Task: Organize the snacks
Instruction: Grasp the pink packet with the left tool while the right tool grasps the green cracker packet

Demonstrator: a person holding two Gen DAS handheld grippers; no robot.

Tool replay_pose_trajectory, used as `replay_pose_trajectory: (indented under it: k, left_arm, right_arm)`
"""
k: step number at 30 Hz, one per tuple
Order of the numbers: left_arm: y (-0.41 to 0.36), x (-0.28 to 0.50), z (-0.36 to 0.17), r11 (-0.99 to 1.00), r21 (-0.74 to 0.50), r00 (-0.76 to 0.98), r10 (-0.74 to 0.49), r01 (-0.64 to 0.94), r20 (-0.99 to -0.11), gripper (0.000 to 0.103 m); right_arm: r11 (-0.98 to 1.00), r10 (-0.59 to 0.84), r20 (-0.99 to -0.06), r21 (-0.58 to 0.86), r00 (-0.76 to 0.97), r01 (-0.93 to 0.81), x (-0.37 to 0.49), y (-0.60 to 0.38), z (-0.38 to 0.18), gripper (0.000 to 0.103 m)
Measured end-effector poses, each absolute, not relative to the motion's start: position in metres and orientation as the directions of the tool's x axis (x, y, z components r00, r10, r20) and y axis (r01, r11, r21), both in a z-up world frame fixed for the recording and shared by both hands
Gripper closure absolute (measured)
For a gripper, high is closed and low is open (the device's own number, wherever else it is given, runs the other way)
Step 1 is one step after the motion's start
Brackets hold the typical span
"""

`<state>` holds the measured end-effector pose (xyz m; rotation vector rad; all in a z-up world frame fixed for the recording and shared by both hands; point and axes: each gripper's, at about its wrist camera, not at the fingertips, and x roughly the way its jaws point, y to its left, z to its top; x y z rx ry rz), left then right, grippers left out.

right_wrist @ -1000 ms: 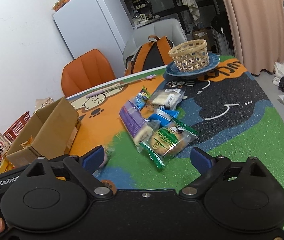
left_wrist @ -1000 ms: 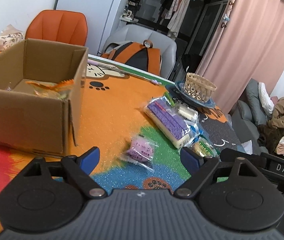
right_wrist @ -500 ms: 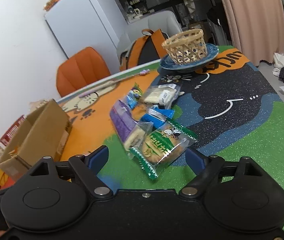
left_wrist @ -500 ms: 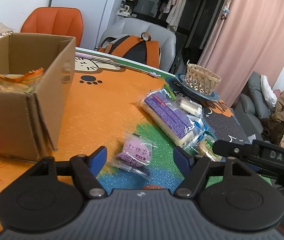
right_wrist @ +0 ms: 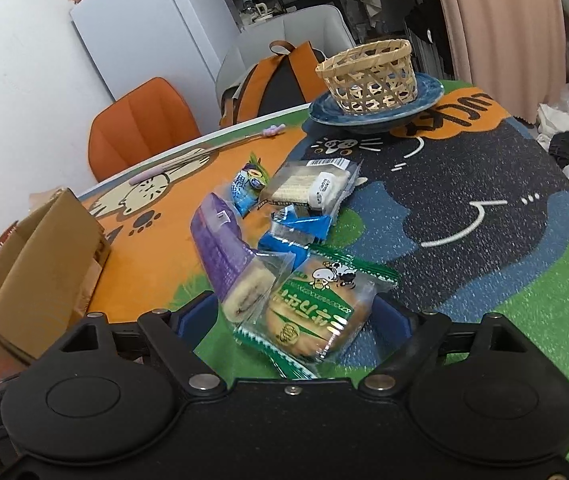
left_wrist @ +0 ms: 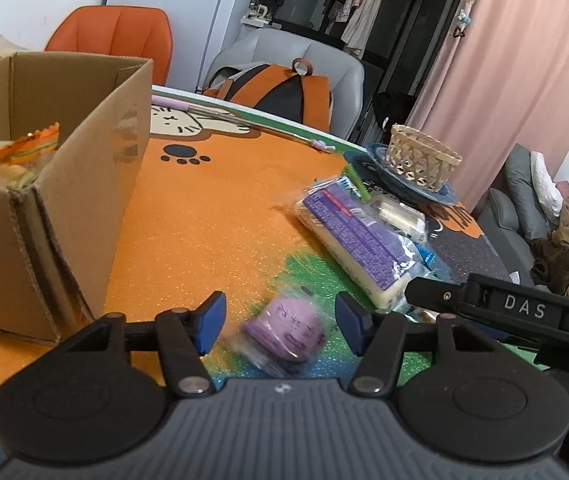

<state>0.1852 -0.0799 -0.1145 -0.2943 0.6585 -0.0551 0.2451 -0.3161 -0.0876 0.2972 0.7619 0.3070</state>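
Note:
My left gripper (left_wrist: 280,322) is open, its blue fingertips on either side of a small purple wrapped snack (left_wrist: 284,334) on the mat. The open cardboard box (left_wrist: 56,184) stands to its left with an orange packet (left_wrist: 12,148) inside. My right gripper (right_wrist: 296,316) is open around a green biscuit packet (right_wrist: 316,312). Beside it lie a long purple packet (right_wrist: 224,256), blue packets (right_wrist: 296,232), a clear wafer pack (right_wrist: 308,188) and a small blue-green packet (right_wrist: 248,184). The box also shows in the right wrist view (right_wrist: 48,268).
A woven basket (right_wrist: 368,76) sits on a blue plate (right_wrist: 424,96) at the table's far edge. An orange chair (left_wrist: 116,40) and a grey chair with an orange backpack (left_wrist: 280,88) stand behind the table. The right gripper's body (left_wrist: 504,312) shows in the left wrist view.
Both grippers have moved forward and down. The purple snack now lies between the left fingertips and the green biscuit packet between the right ones.

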Motion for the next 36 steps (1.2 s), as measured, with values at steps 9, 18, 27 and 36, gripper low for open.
replay_pose_trajectory:
  k: [9, 18, 27, 36]
  left_arm:
    - [-0.079, 0.188, -0.119, 0.953, -0.304, 0.79, -0.18, -0.008, -0.586, 0.071]
    - [-0.082, 0.177, -0.116, 0.956, -0.294, 0.796, -0.18, 0.002, -0.578, 0.076]
    - [-0.085, 0.164, -0.114, 0.959, -0.282, 0.797, -0.168, -0.003, -0.581, 0.077]
    - [-0.085, 0.16, -0.114, 0.96, -0.28, 0.781, -0.166, -0.011, -0.601, 0.069]
  right_arm:
    - [0.939, 0.326, -0.637, 0.305, 0.698, -0.16, 0.245, -0.311, -0.088, 0.031]
    - [0.935, 0.339, -0.632, 0.311, 0.697, -0.173, 0.234, -0.321, -0.088, 0.048]
    - [0.933, 0.345, -0.631, 0.314, 0.695, -0.178, 0.219, -0.326, -0.087, 0.05]
    - [0.951, 0.303, -0.648, 0.258, 0.699, -0.172, 0.213, -0.324, -0.086, 0.048]
